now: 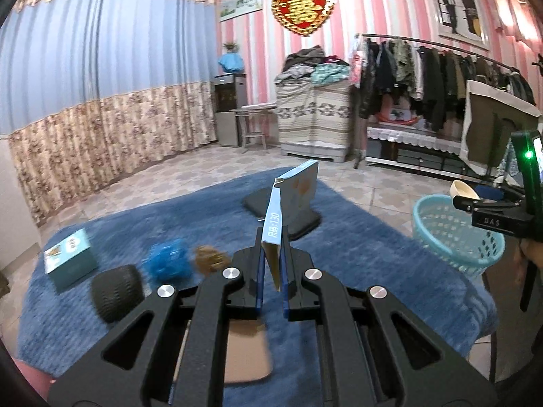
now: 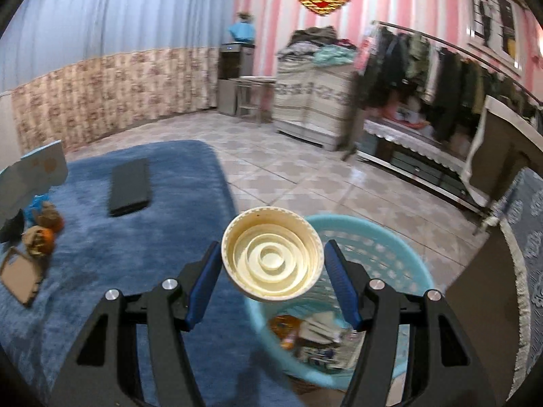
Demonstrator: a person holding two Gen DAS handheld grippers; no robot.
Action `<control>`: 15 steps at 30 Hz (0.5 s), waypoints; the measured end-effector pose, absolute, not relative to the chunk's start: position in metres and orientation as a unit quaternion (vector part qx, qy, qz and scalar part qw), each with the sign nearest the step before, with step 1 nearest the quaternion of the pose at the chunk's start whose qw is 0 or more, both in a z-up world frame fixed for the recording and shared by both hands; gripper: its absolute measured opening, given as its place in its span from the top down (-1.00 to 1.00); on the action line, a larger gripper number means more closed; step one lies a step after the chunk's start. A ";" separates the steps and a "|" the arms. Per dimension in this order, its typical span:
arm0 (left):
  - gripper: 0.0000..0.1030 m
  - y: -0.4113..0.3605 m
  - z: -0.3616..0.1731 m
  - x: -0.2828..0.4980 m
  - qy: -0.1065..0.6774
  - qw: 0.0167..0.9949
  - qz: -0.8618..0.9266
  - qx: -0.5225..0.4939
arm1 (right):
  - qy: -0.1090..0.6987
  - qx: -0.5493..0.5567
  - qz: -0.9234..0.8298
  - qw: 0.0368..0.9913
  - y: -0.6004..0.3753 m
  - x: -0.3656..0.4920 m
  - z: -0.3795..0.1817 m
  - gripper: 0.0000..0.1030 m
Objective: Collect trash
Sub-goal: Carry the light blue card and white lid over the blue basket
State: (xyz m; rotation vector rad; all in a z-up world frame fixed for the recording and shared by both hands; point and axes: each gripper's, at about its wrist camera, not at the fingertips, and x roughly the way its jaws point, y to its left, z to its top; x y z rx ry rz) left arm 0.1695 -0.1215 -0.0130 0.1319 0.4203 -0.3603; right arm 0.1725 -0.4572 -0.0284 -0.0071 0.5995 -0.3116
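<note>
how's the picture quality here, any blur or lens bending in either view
Left wrist view: strong fisheye bend, dark corners; the flattened pale-blue cardboard box held in the jaws is sharp, the crumpled blue wrapper on the rug smeared. Right wrist view: same bend; the cream round plastic lid fairly sharp, the clothes rack motion-blurred.

Carton (image 1: 295, 196): flattened light-blue box with orange marks, raised upright above the blue rug, its lower flap pinched between two blue pads.
Lid (image 2: 271, 252): cream round plastic cap with concentric inner rings, open side facing the right wrist camera, held between two blue pads over the basket's near rim.
Basket (image 2: 390, 254): pale turquoise perforated plastic, standing on the tiled floor beside the rug, already holding scraps (orange wrapper, crumpled paper).
Brown wad (image 1: 208, 259): crumpled, lying on the rug.
</note>
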 end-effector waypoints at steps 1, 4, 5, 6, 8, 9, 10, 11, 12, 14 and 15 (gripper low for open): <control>0.88 -0.134 -0.014 0.172 0.209 0.958 -0.187 0.066 | 0.294 -0.001 -0.162 0.942 -0.466 0.173 -0.029 -0.20; 0.88 -0.162 -0.016 0.178 0.211 0.952 -0.208 0.070 | 0.294 0.003 -0.181 0.939 -0.487 0.173 -0.030 -0.20; 0.88 -0.170 -0.018 0.177 0.212 0.951 -0.214 0.071 | 0.294 0.005 -0.189 0.937 -0.495 0.172 -0.031 -0.20; 0.88 -0.179 -0.020 0.179 0.213 0.949 -0.221 0.072 | 0.295 0.010 -0.194 0.935 -0.502 0.172 -0.033 -0.20; 0.88 -0.200 -0.026 0.180 0.217 0.944 -0.237 0.074 | 0.299 0.018 -0.203 0.932 -0.508 0.168 -0.039 -0.20; 0.88 -0.211 -0.029 0.181 0.220 0.941 -0.246 0.076 | 0.301 0.023 -0.206 0.931 -0.514 0.167 -0.042 -0.20; 0.88 -0.219 -0.032 0.181 0.221 0.939 -0.251 0.078 | 0.302 0.027 -0.208 0.930 -0.518 0.166 -0.044 -0.20; 0.88 -0.230 -0.035 0.181 0.222 0.937 -0.259 0.080 | 0.303 0.034 -0.212 0.928 -0.523 0.165 -0.046 -0.20; 0.88 -0.237 -0.038 0.181 0.223 0.935 -0.264 0.082 | 0.304 0.039 -0.215 0.927 -0.529 0.163 -0.048 -0.20; 0.88 -0.257 -0.043 0.180 0.225 0.930 -0.280 0.082 | 0.305 0.050 -0.226 0.924 -0.541 0.161 -0.052 -0.20; 0.88 -0.268 -0.045 0.179 0.226 0.927 -0.289 0.083 | 0.305 0.056 -0.231 0.922 -0.547 0.159 -0.054 -0.20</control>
